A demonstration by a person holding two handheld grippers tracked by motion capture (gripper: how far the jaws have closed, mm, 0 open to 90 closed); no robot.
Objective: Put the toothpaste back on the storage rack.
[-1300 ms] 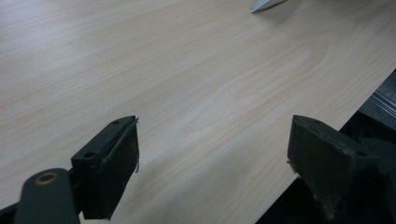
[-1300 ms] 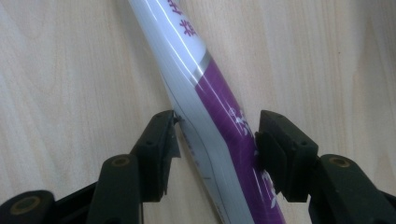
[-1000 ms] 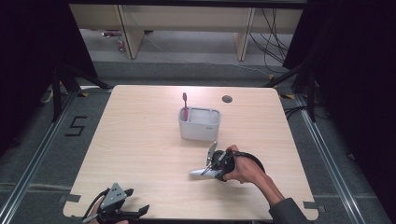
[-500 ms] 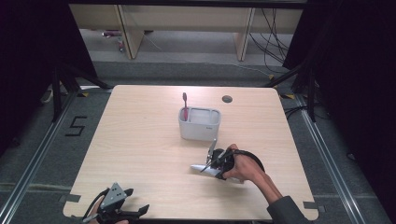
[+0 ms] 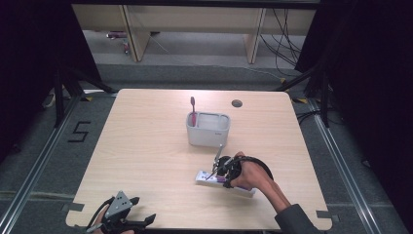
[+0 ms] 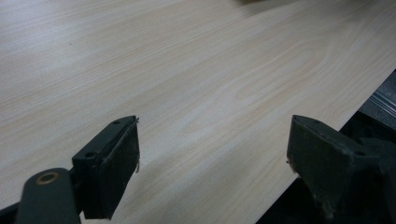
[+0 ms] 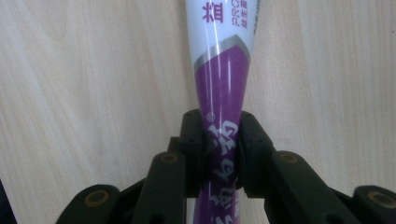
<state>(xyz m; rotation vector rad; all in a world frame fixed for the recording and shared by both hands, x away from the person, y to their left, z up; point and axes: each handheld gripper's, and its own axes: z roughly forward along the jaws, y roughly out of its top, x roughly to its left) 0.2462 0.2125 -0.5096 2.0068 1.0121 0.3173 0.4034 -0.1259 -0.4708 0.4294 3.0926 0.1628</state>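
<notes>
Since the earlier frame, the right gripper (image 7: pixel 219 149) has slid nearer the person, clamped on the purple-and-white toothpaste tube (image 7: pixel 223 70) stretching ahead of it, while the left gripper (image 6: pixel 212 154) idles apart.

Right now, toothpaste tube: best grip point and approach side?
Grip the toothpaste tube on its purple tail section, jaws across the narrow width, coming along its length from the tail end. It lies flat on the table; the right gripper already pinches there.

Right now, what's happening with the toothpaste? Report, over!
Right tool shut on the toothpaste tube, tube lying on the table. Left tool open, idle at the near edge. Holder with toothbrush just beyond; path clear.
</notes>
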